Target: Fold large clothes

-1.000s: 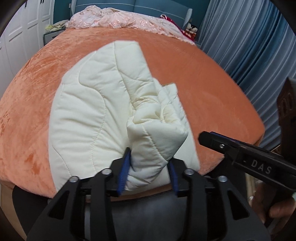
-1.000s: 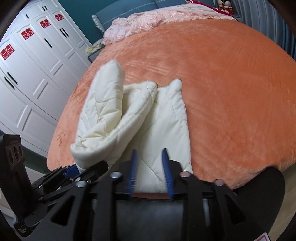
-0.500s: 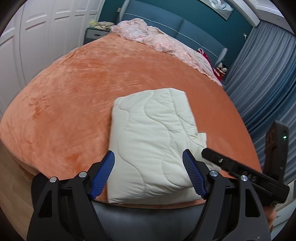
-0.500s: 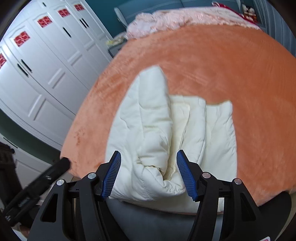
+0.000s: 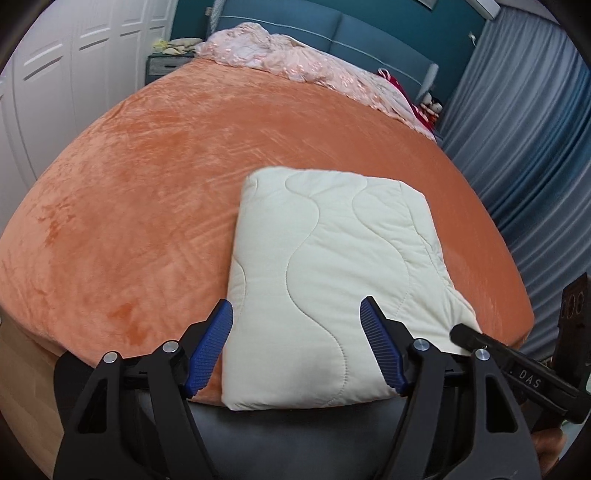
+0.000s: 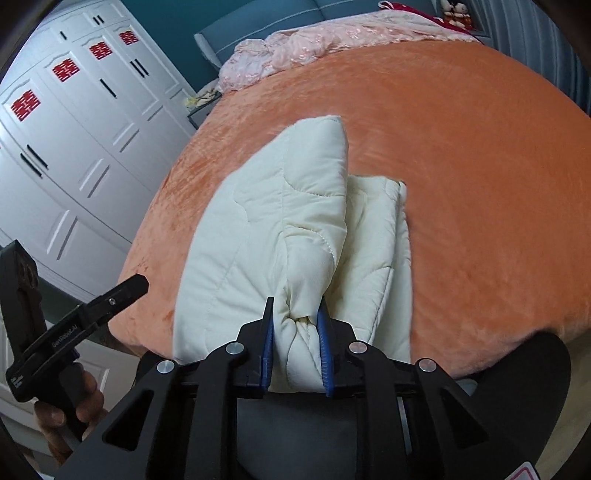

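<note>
- Left wrist view shows the left gripper (image 5: 297, 347) with its blue pads spread wide apart and holding nothing; a second ago those pads were clamped on a bunched corner of the cream quilted garment (image 5: 332, 280), and half a second ago they already stood apart as now
- Folded into a flat padded rectangle, the garment lies on the orange bed (image 5: 147, 192) at its near edge, toward the near right corner, with its near end at or just over that edge
- A second ago the garment was spread wider, with a raised roll in the middle; now its top face is smooth, with only wavy stitch lines across it
- Right wrist view shows the right gripper (image 6: 296, 343) clamped on a thick fold of the garment (image 6: 273, 221) at its near end, the cloth pinched between the two blue pads; half a second ago these pads stood wide apart around the same bundle
- From this side the folded layers show as stacked edges on the right of the pinched fold
- Far along the bed, a pink crumpled cover (image 5: 295, 59) lies by the blue headboard (image 5: 369, 33), unchanged
- White wardrobe doors (image 6: 74, 147) stand on the bed's left side
</note>
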A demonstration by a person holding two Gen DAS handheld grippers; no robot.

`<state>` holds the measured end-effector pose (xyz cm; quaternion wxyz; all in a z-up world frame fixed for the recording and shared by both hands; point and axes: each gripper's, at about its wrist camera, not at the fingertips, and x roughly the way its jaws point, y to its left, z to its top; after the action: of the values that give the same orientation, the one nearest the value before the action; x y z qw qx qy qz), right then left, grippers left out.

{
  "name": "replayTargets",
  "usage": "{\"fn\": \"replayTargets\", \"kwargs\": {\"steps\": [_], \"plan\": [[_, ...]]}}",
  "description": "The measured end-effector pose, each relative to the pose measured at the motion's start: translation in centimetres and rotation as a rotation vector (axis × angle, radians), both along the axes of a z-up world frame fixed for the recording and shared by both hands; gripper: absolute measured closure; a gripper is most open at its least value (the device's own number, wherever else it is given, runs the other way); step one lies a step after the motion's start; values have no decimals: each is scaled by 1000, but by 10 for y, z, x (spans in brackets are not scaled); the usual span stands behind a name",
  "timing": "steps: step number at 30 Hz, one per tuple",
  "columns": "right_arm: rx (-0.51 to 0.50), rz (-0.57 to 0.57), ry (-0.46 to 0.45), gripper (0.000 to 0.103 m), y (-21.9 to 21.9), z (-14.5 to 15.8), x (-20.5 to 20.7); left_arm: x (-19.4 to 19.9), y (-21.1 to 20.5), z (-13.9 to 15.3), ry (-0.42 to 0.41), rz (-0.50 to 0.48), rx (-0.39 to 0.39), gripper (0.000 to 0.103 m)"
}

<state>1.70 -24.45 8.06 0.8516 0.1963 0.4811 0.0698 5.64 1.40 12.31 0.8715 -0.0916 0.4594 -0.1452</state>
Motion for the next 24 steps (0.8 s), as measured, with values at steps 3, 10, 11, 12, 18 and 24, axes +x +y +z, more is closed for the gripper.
{"fn": "replayTargets", "kwargs": {"steps": [3, 10, 11, 12, 18, 24], "plan": [[8, -10, 45, 85, -9, -20, -8, -1, -22, -13, 14, -42, 55, 37], [-61, -13, 101, 85, -7, -54, -10, -3, -47, -50, 107, -80, 129, 37], [-65, -12, 110, 85, -6, -58, -10, -3, -47, -54, 112, -77, 137, 37], [-69, -11, 117, 85, -4, -62, -10, -3, -48, -57, 115, -75, 145, 37], [-91, -7, 157, 84, 5, -82, -3, -3, -54, -72, 127, -74, 190, 37], [-93, 1, 177, 83, 11, -96, 7, -2, -59, -84, 126, -72, 226, 34]]}}
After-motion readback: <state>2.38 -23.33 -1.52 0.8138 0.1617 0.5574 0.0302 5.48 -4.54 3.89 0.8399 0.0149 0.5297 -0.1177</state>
